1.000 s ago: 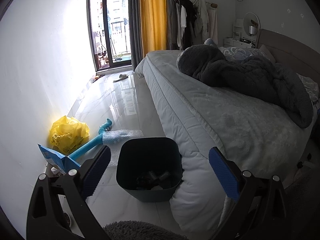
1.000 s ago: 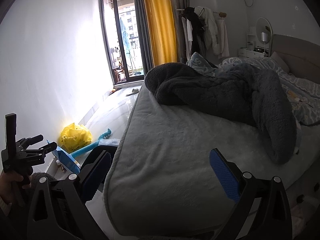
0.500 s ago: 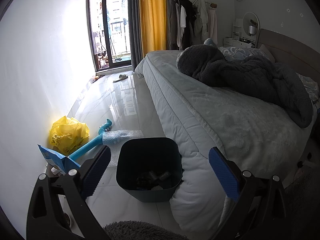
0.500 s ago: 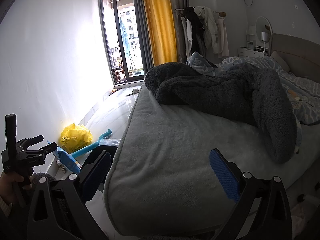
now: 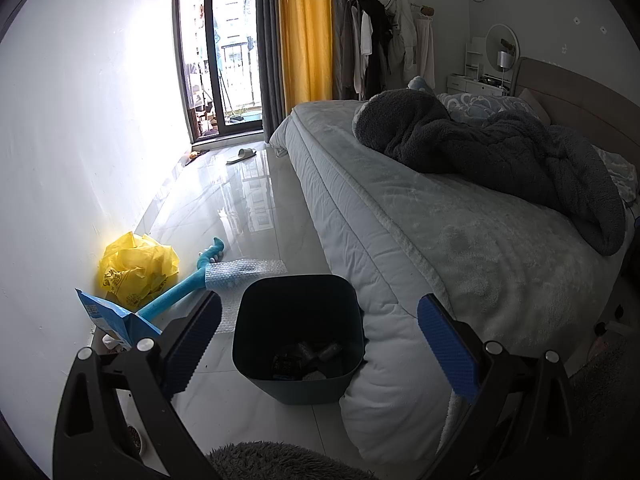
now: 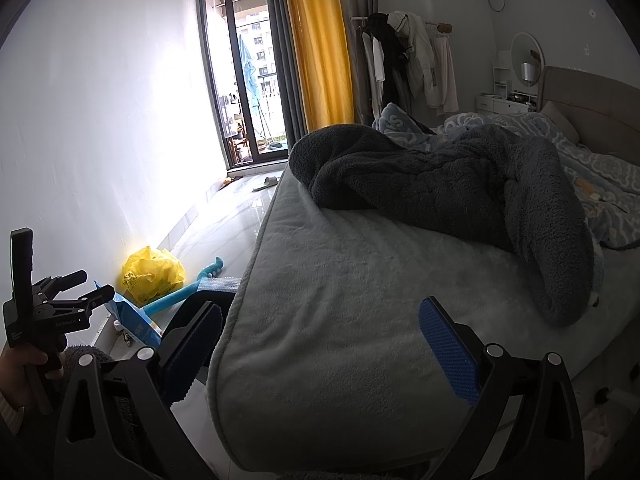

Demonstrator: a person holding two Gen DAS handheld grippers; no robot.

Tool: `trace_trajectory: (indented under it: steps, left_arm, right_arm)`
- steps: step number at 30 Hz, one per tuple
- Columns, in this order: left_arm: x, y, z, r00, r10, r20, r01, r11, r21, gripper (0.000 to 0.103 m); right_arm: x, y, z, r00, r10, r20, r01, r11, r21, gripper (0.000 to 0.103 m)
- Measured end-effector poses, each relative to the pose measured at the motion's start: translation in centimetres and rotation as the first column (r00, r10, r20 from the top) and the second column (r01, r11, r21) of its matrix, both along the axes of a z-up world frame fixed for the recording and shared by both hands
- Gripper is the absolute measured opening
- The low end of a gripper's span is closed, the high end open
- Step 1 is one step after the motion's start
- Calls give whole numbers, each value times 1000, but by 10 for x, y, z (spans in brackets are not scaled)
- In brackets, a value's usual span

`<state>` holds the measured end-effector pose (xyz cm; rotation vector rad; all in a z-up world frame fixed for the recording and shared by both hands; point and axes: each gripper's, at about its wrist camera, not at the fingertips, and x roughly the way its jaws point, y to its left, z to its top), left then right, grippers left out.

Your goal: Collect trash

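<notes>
Bin (image 5: 298, 334) contents dark, indistinct

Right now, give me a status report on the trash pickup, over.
Left gripper open, empty, above bin. Right gripper open, empty, over bed. Yellow bag, bubble wrap, blue packet uncollected on floor. Path unobstructed.

The left gripper (image 5: 320, 340) is held level with its jaws spread wide, the blue pads (image 5: 448, 348) well apart and nothing between them. The right gripper (image 6: 320, 348) has the same pose, jaws wide and empty. In the right wrist view the left gripper shows again at the far left edge (black fingers pointing forward), with a hand (image 6: 28, 364) wrapped around its handle, probably the person's left.
</notes>
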<state>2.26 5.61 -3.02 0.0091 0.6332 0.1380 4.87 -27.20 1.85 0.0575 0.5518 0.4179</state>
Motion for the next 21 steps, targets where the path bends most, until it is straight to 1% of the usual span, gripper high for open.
trace_trajectory:
  steps: [21]
  left_arm:
    - [0, 1, -1, 1000, -1, -2, 1, 1000, 1, 100]
  right_arm:
    - [-1, 0, -1, 1000, 0, -4, 0, 1000, 5, 100]
